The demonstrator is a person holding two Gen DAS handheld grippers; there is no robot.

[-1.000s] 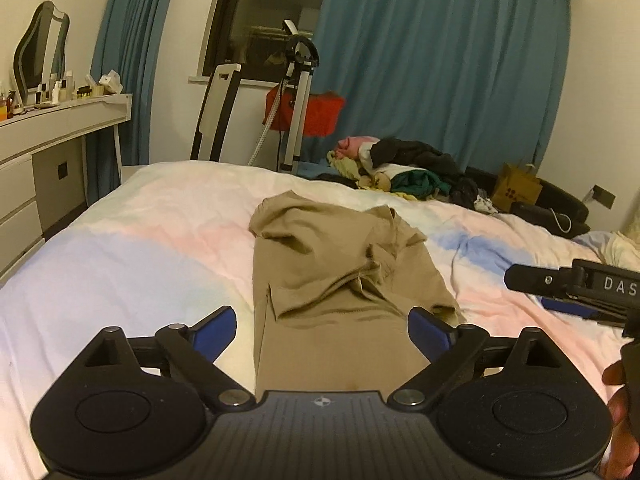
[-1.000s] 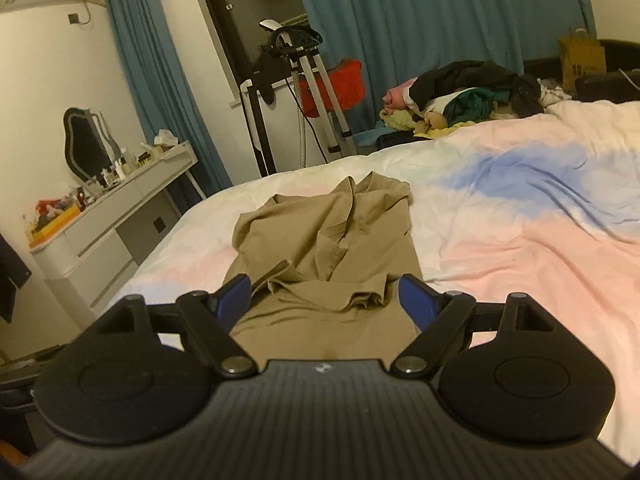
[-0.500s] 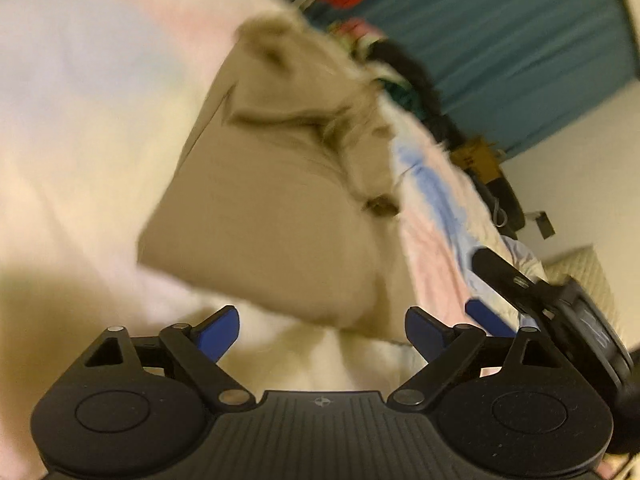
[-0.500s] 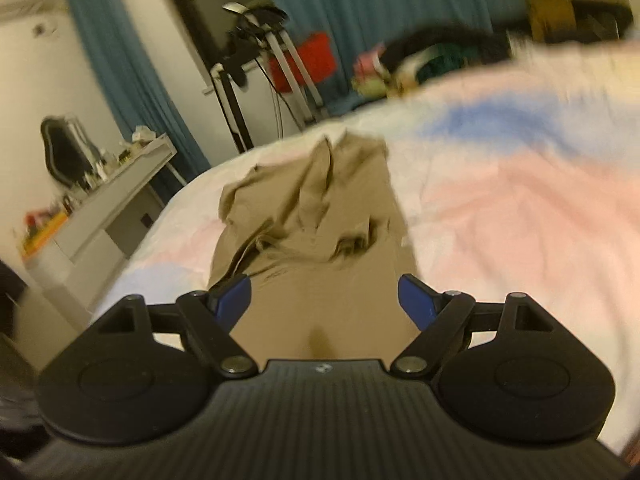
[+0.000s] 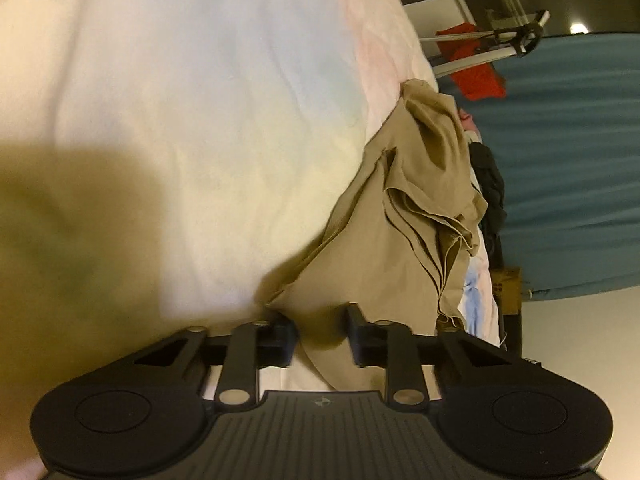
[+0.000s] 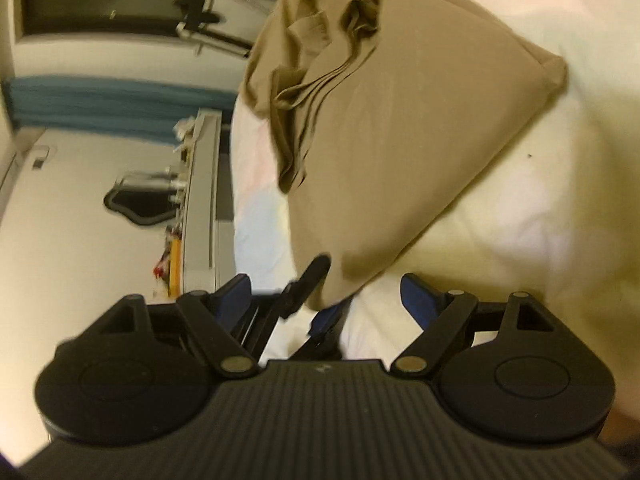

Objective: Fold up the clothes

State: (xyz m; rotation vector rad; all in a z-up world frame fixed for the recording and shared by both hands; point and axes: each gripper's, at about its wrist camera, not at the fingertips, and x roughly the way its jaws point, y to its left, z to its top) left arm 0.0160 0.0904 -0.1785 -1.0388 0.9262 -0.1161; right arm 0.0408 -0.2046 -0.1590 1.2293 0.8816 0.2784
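On the bed, near edge: left gripper point(image 5: 320, 330) is over the near left corner of the tan, soft cotton garment point(image 5: 384, 248). Jaws are closing, with a fold of the fabric between them; from the left wrist view I'd call it not pinched yet, gap visible beside the cloth. The garment lies lengthwise on the pale pastel, tie-dye patterned bedsheet point(image 5: 200, 120), far end bunched into rumpled pleats, near half flat.

Right gripper point(image 6: 326, 292) hangs just short of the other near corner of the garment point(image 6: 400, 128), blue pads spread wide, nothing between them. The left gripper's fingers show in its view, right at the hem.

Step, as I read it: grabbing both near corners for a fold away from the person. Next: left finishes the pinch, right moves onto its corner and closes, then both lift together and carry the hem over toward the bunched end. Risk: thin cloth slipping, or the sheet getting pinched with it.

Room: white dresser point(image 6: 202, 200) with a dark-framed mirror point(image 6: 140, 204), teal curtains point(image 5: 568, 160), metal tripod stand point(image 5: 488, 46) by something red, dark clothes heap point(image 5: 490, 184) past the garment.
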